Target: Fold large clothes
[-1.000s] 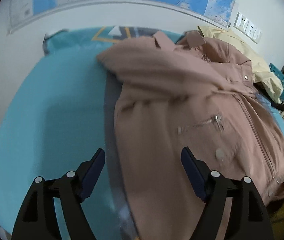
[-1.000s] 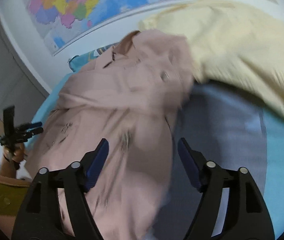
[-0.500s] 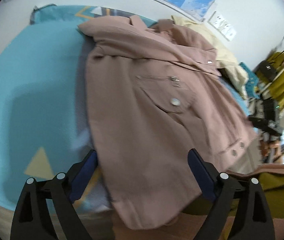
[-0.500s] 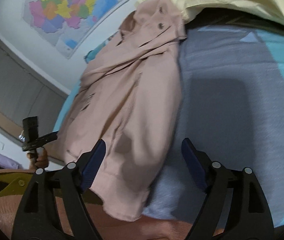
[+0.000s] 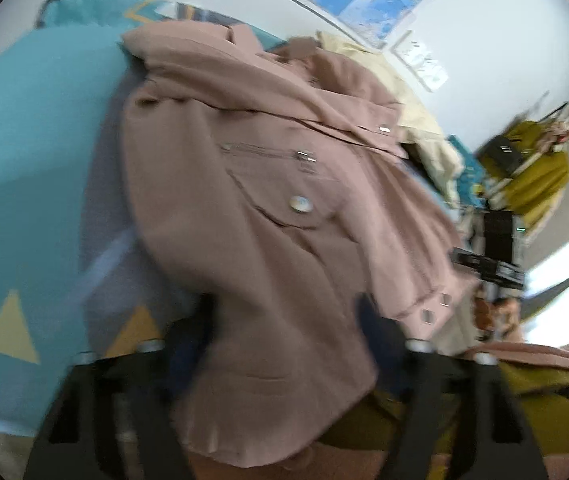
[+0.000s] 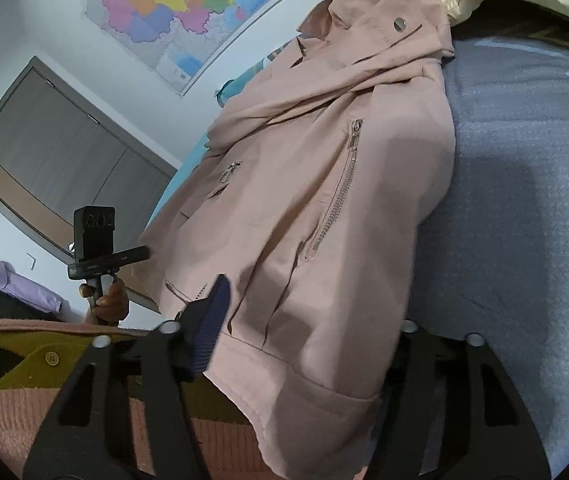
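Observation:
A dusty-pink jacket (image 5: 268,184) with zips and snap buttons lies on the bed, its hem hanging toward me. In the left wrist view my left gripper (image 5: 282,332) straddles the hem's left part; its jaws are closing, the fabric bulging between and over the blurred fingers. My right gripper (image 6: 308,320) straddles the jacket (image 6: 324,184) at the hem's right part, jaws closing. Its left finger (image 6: 212,316) sits at the cloth's edge and the other is hidden under the fabric. The left gripper (image 6: 92,240) also shows far left, held in a hand.
The bed has a teal cover (image 5: 24,140) with a grey blanket (image 6: 524,200) under the jacket. A pale yellow garment (image 5: 416,92) lies behind the jacket by the wall. A map hangs on the wall (image 6: 172,4). My mustard and pink sleeves fill the bottom.
Both grippers dropped toward the near edge of the bed and tilted down onto the jacket's hem. Their jaws narrowed, and the hem now lies between the fingers of each.

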`<state>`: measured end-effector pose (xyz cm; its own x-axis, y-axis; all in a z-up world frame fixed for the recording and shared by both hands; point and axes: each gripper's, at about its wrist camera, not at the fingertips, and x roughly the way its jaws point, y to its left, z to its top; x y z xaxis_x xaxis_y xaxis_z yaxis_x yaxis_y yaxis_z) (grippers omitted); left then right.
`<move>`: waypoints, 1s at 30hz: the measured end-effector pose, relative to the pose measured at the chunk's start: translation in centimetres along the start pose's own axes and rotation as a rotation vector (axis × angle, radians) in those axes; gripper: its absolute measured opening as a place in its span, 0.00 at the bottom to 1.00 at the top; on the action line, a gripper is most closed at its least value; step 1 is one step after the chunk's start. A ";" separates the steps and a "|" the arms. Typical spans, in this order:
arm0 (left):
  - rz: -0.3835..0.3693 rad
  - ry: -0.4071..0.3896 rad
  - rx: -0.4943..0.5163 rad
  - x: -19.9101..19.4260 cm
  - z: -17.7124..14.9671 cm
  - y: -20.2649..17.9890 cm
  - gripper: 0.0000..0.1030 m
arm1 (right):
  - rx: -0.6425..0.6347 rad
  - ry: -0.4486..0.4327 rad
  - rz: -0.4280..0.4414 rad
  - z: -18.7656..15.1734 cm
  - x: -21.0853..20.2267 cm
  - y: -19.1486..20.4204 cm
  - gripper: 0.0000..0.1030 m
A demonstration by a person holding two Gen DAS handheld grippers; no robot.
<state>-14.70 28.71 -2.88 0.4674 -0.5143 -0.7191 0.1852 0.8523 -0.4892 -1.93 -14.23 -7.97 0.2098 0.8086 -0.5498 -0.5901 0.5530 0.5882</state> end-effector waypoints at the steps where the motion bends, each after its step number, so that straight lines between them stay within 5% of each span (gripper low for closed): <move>1: 0.022 -0.005 -0.001 -0.1 0.0 0.2 0.45 | 0.003 -0.001 0.009 -0.1 -0.2 0.0 0.54; 2: 0.042 -0.008 -0.005 -0.2 -0.1 0.3 0.38 | 0.009 0.000 0.023 -0.3 -0.3 0.0 0.54; 4: 0.049 -0.012 -0.012 -0.5 -0.4 0.6 0.41 | 0.022 0.003 0.035 -0.5 -0.5 -0.1 0.54; 6: 0.001 -0.009 0.008 -0.4 -0.5 0.2 0.72 | 0.025 0.005 0.033 -0.6 -0.7 0.0 0.54; 9: 0.047 -0.014 0.098 0.5 -1.1 -1.6 0.78 | 0.028 -0.001 0.033 -0.7 -0.5 0.3 0.54; 10: 0.079 -0.019 0.116 0.7 -1.1 -1.9 0.72 | 0.032 -0.003 0.034 -0.8 -0.4 0.5 0.52; 12: 0.106 -0.002 0.054 1.1 -0.8 -1.0 0.10 | 0.059 -0.015 0.053 -0.9 -0.3 0.5 0.32; 13: 0.088 0.008 -0.003 1.2 -0.7 -0.1 0.09 | 0.073 -0.021 0.058 -0.9 -0.3 0.4 0.08; 16: 0.064 -0.038 -0.066 -0.1 -0.5 0.9 0.05 | 0.102 -0.068 0.111 -0.8 -1.2 0.8 0.07; 24: -0.008 -0.216 -0.046 -7.1 0.1 -0.7 0.04 | -0.033 -0.228 0.242 -0.6 -7.0 7.1 0.06; 30: -0.060 -0.283 -0.067 -10.2 0.2 -1.3 0.04 | -0.081 -0.247 0.273 -0.9 -8.5 9.9 0.06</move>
<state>-19.58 32.86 5.19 0.6816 -0.5086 -0.5261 0.1664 0.8079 -0.5654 -10.28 -15.77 1.99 0.2125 0.9535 -0.2136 -0.7077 0.3009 0.6393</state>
